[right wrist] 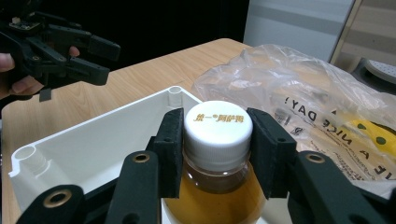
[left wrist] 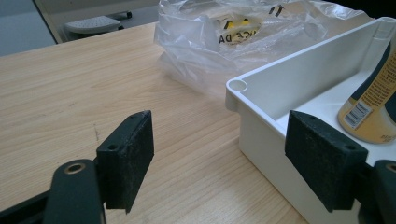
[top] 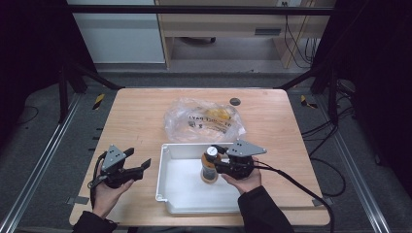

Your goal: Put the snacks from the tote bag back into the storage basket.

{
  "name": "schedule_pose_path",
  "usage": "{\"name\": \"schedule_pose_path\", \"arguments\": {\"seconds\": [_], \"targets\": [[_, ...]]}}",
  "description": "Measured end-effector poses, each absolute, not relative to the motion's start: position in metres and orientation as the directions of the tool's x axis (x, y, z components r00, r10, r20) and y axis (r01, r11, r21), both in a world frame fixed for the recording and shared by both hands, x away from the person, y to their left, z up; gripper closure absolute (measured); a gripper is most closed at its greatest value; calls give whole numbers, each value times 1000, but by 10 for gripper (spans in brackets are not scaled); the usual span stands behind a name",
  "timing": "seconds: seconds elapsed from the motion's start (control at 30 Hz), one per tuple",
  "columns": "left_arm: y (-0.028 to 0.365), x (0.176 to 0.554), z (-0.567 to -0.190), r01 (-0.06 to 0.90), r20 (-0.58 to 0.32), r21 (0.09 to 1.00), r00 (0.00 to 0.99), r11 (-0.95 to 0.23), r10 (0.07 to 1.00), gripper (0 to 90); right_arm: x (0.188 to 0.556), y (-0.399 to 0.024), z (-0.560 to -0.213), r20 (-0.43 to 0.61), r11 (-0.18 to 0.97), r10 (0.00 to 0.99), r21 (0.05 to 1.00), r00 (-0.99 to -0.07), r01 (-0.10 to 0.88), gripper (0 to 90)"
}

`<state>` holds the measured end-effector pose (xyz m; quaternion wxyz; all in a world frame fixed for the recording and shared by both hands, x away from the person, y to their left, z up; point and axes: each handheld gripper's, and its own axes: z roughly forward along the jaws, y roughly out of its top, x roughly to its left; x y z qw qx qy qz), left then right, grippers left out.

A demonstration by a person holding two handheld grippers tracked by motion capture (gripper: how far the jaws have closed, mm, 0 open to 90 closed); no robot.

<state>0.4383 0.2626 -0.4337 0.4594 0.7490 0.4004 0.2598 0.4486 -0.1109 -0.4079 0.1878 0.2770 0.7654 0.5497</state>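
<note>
A bottle of amber drink with a white cap [top: 210, 165] [right wrist: 218, 135] stands upright in the white tray [top: 171, 194] [right wrist: 107, 135]. My right gripper [top: 217, 158] [right wrist: 215, 140] is shut on the bottle's neck just under the cap, one black pad on each side. The bottle's label [left wrist: 371, 107] shows at the right edge of the left gripper view, inside the tray [left wrist: 299, 74]. My left gripper [top: 136, 160] [left wrist: 219, 163] is open above the bare wood left of the tray, nothing between its pads.
A crumpled clear plastic bag [top: 204, 119] [left wrist: 224, 32] [right wrist: 322, 102] with yellow print lies on the wooden table [top: 141, 111] just behind the tray. A small dark round disc [top: 235, 101] sits near the far edge. Cables trail off the table's right side.
</note>
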Motion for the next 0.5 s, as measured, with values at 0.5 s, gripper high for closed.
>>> {"name": "schedule_pose_path", "arguments": {"seconds": [0.5], "targets": [[262, 438, -434, 364, 22, 894, 546, -261, 837, 233, 447, -111, -410, 13, 239, 640, 947, -769, 215, 532]]}}
